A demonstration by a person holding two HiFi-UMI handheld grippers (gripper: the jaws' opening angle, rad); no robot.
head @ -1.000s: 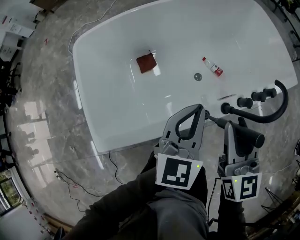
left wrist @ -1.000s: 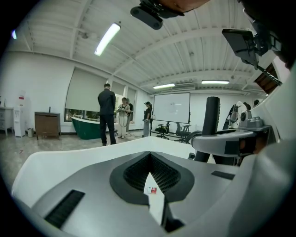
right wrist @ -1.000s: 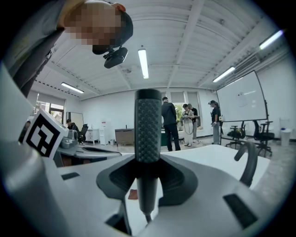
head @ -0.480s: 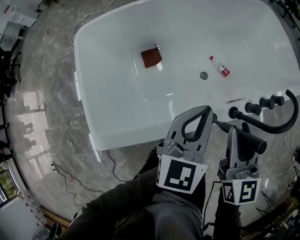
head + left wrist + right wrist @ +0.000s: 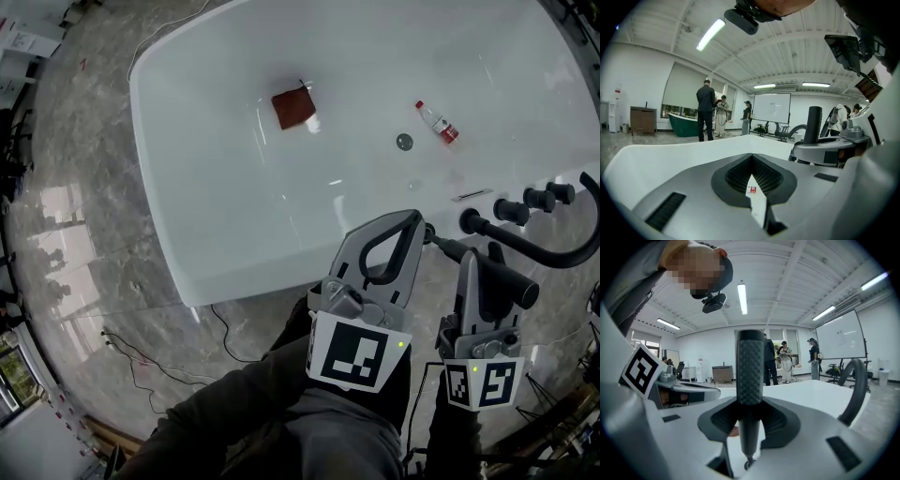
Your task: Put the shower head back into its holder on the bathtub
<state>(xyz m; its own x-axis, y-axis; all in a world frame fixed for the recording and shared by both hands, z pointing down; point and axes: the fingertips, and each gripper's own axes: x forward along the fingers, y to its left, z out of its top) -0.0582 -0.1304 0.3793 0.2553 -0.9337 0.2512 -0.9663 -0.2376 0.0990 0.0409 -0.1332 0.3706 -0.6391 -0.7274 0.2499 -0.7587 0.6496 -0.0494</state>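
Both jaw pairs are closed: my left gripper (image 5: 415,223) on nothing, my right gripper (image 5: 749,404) on the shower head (image 5: 750,366), upright beside the bathtub (image 5: 244,272) rim. I'd centre its tail over what I take for the holder (image 5: 469,223), then lower it straight.

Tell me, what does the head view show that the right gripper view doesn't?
Only the head view: inside the bathtub, a brown square item, a small bottle and the drain. Only the right gripper view: people standing, a whiteboard and ceiling lights. Both: the right gripper shut on the shower head, the bathtub's white rim and the curved black spout.
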